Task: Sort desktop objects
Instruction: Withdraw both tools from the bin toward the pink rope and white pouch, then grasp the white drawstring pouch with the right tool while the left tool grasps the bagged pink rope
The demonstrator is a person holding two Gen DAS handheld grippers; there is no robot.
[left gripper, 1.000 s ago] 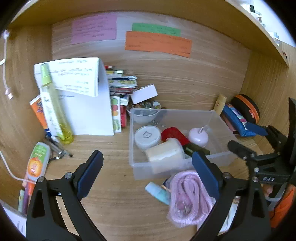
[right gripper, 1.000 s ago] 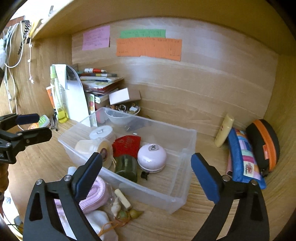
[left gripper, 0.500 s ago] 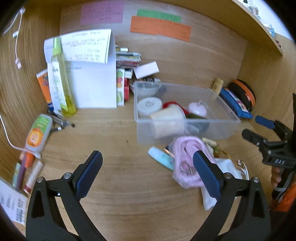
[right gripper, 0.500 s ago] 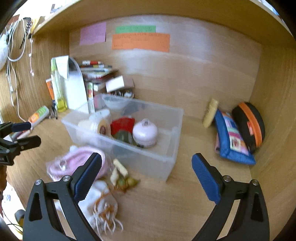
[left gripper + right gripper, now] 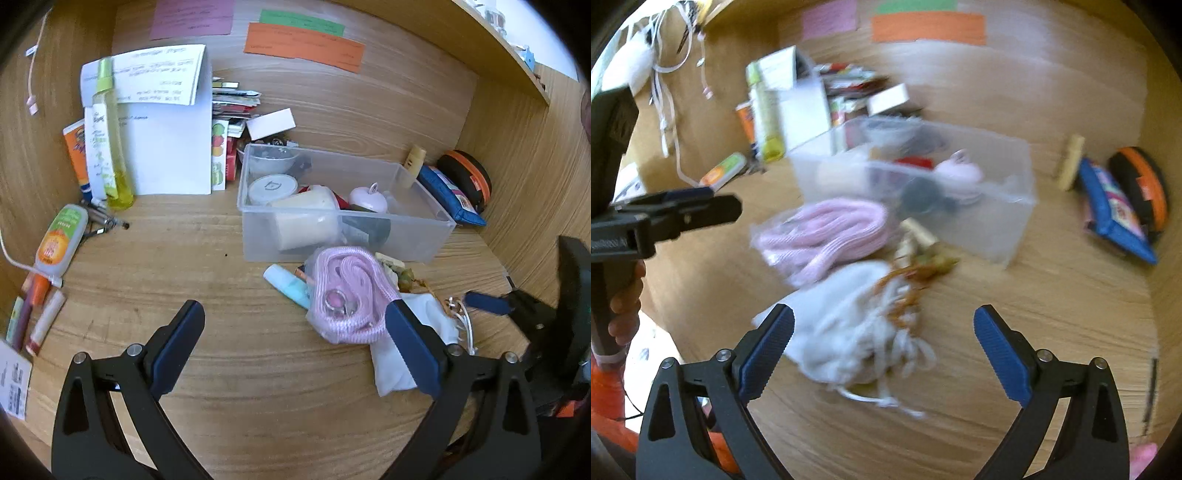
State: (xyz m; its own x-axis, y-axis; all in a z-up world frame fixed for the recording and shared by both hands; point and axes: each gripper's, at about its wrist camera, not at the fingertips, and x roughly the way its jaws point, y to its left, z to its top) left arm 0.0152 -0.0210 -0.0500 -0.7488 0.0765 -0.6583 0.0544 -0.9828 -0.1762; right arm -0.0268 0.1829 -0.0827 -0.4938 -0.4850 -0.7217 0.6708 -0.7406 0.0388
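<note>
Left wrist view: left hand-held gripper (image 5: 291,343) is held wide, empty, above the bench (image 5: 229,354). Pink cord bag (image 5: 345,291) is seen just beyond its right finger, near side of the clear bin (image 5: 343,236).

Right wrist view, blurred: right hand-held gripper (image 5: 884,347) is spread wide, empty; white pouch (image 5: 860,328) lies between its fingers, pink cord bag (image 5: 827,232) farther left.
</note>
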